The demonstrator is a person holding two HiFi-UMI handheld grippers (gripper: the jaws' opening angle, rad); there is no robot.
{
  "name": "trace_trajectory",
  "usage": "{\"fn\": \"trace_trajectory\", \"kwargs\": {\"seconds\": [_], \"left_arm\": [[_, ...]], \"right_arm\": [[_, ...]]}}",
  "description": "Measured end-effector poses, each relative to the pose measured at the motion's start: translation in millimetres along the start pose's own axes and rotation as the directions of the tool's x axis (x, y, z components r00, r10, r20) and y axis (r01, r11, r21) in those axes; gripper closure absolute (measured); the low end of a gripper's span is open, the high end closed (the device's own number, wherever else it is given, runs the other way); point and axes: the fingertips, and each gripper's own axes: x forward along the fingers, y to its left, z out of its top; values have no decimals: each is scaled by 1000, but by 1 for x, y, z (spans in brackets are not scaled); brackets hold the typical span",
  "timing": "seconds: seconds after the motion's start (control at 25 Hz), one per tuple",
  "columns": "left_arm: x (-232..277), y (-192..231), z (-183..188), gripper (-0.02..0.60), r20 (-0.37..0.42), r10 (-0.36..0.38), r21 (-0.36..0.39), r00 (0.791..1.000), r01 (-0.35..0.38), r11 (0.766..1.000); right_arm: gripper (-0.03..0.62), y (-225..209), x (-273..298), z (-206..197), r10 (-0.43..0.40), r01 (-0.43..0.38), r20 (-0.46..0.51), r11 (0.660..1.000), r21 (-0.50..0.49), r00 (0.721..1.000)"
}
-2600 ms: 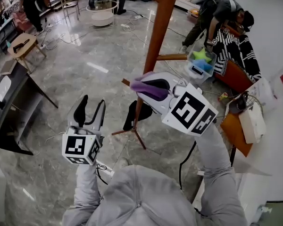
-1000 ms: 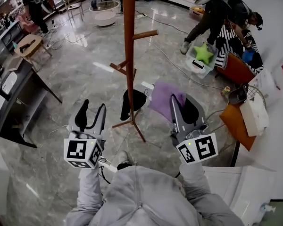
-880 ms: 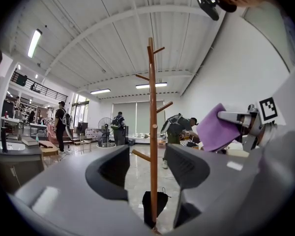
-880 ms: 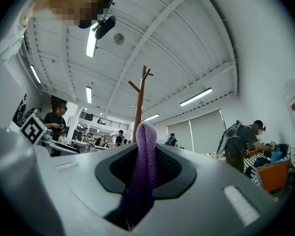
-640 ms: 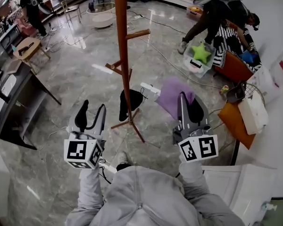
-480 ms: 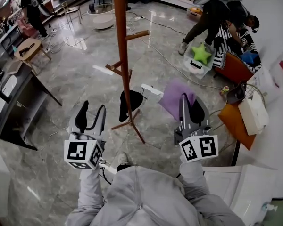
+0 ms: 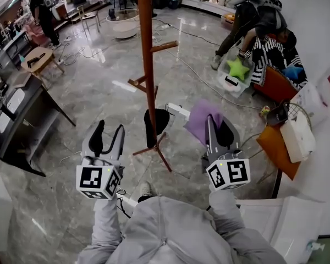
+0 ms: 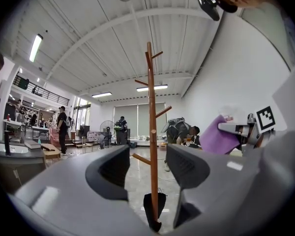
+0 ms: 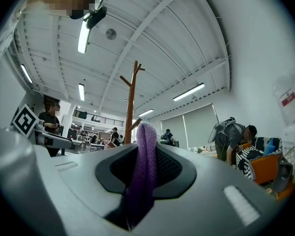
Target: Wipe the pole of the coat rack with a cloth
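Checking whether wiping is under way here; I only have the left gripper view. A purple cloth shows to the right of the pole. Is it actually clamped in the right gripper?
Observer: Yes. The right gripper view shows the right gripper with its jaws shut on the purple cloth, a fold standing up between them.
Operator: Is the cloth touching the pole?
Observer: No. In the head view the cloth sits clear of the pole, off to its right, with a gap between them.
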Motion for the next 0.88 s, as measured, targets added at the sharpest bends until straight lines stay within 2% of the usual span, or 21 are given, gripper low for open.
{"fn": "trace_trajectory", "kwargs": {"seconds": [0.36,0.88], "left_arm": [[-9,8,3,328,5,16,5,1000,-16,1000],[-20,18,3,328,7,46,7,999,-46,999]], "right_arm": [[526,11,4,-12,7,-9,-51,998,-56,999],[526,25,7,-19,39,-42,-64,998,-49,997]]}}
